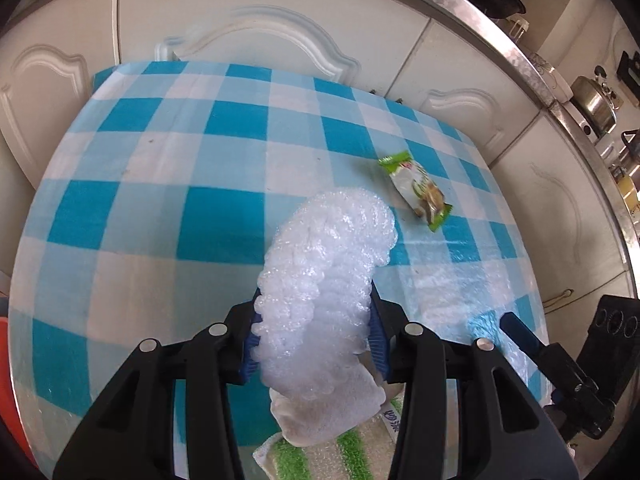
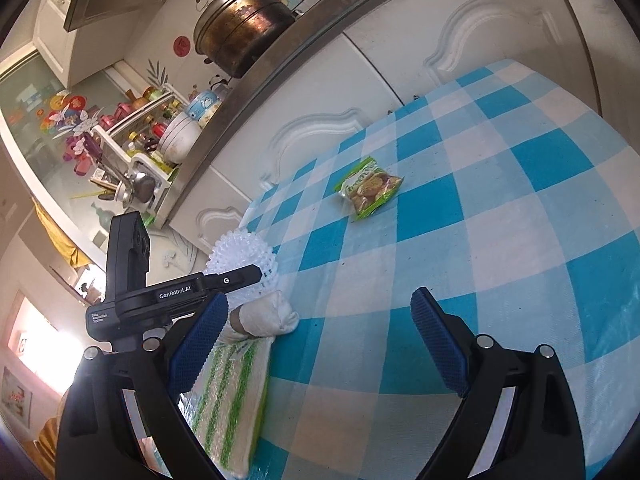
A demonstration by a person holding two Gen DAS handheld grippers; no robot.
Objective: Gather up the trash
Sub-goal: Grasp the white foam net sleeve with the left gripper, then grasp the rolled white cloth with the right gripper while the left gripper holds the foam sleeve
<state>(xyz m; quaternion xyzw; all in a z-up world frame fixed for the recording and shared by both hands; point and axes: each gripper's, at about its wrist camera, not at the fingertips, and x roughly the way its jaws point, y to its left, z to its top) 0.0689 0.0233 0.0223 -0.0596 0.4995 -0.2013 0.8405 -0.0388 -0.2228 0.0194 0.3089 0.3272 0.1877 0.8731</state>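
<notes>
Jaws of the left gripper (image 1: 314, 336) clamp bubble wrap (image 1: 328, 264); the right gripper (image 2: 320, 348) gapes empty. Only the right view shows the snack packet's (image 2: 370, 188) front.

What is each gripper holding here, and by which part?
The left gripper is shut on the bubble wrap, clamped across its lower middle. The right gripper holds nothing; its jaws stand open above the checked tablecloth.

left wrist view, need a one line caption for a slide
Left gripper clamps a wad of bubble wrap above the blue checked tablecloth; a green snack wrapper lies beyond.
</notes>
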